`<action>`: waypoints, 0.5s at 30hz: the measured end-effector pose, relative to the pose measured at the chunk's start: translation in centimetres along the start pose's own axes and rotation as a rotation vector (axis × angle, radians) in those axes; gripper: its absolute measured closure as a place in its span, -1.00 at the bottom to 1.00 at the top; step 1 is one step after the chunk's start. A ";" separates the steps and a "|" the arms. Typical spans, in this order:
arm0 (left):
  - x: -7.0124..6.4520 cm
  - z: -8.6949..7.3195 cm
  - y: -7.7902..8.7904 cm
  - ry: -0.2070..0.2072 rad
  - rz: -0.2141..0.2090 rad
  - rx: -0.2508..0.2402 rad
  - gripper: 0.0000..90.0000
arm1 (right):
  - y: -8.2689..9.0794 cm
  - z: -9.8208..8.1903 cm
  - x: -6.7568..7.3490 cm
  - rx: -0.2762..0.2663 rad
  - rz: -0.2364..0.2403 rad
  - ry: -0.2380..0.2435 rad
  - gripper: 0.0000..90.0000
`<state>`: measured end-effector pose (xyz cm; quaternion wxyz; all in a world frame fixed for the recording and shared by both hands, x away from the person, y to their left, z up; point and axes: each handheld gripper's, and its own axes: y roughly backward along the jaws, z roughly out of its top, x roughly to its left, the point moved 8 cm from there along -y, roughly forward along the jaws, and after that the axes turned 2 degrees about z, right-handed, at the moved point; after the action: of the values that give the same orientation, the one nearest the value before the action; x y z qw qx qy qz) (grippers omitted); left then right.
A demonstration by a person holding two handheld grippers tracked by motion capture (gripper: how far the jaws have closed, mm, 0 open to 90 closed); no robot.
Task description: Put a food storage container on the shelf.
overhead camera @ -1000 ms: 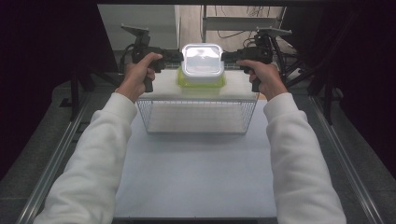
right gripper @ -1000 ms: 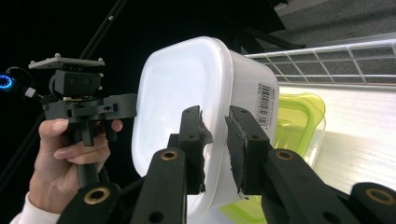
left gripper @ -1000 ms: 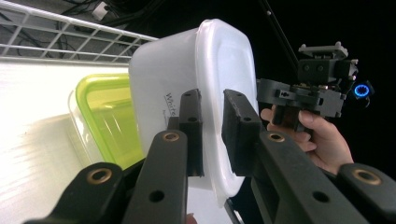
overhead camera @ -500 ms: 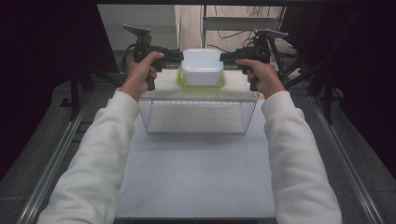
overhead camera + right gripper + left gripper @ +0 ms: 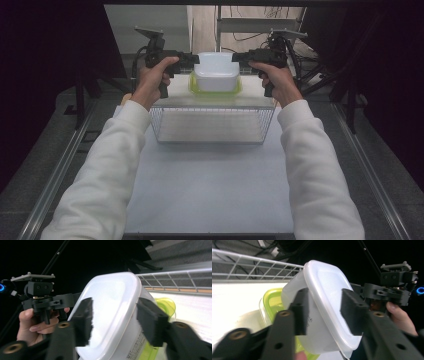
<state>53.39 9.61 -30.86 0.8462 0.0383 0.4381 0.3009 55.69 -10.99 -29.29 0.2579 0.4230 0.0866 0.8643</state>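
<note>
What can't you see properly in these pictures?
- Inside of the white tub: hidden in every view by its own cloudy walls and lid.
- Green container under it: mostly covered by the tub in the high view.
- Small print on the tub: too small in the left gripper view, cut by the bottom edge in the right gripper view.
- Wire basket far corners: hidden by both hands.

Wire basket sits mid-desk, far half. Behind it: two stacked containers, upper container on top of lower container, its rim sticking out around the upper one's base. L gripper at stack's left, R gripper at its right, facing each other, upper container btwn them. Both straddle the upper container's rim, one jaw each side. Person's arms come in from near edge, either side of basket.
</note>
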 end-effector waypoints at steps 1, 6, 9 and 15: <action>0.0 0.0 0.1 -0.009 0.003 -0.005 0.13 | 0.0 0.0 0.1 -0.005 -0.004 0.010 -0.09; -0.4 -0.1 0.7 -0.057 0.012 -0.018 -0.16 | 0.8 0.2 0.7 -0.038 -0.008 0.069 -0.30; -0.8 -0.5 1.3 -0.095 0.030 -0.017 -0.23 | 1.4 0.1 1.2 -0.053 -0.010 0.101 -0.35; -1.3 -1.6 3.0 -0.149 0.039 -0.042 -0.32 | 2.8 -1.1 1.9 -0.059 -0.008 0.192 -0.37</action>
<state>50.20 11.01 -29.93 0.8710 0.0514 0.3665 0.3230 52.85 -12.29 -27.60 0.2641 0.3301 0.0868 0.9021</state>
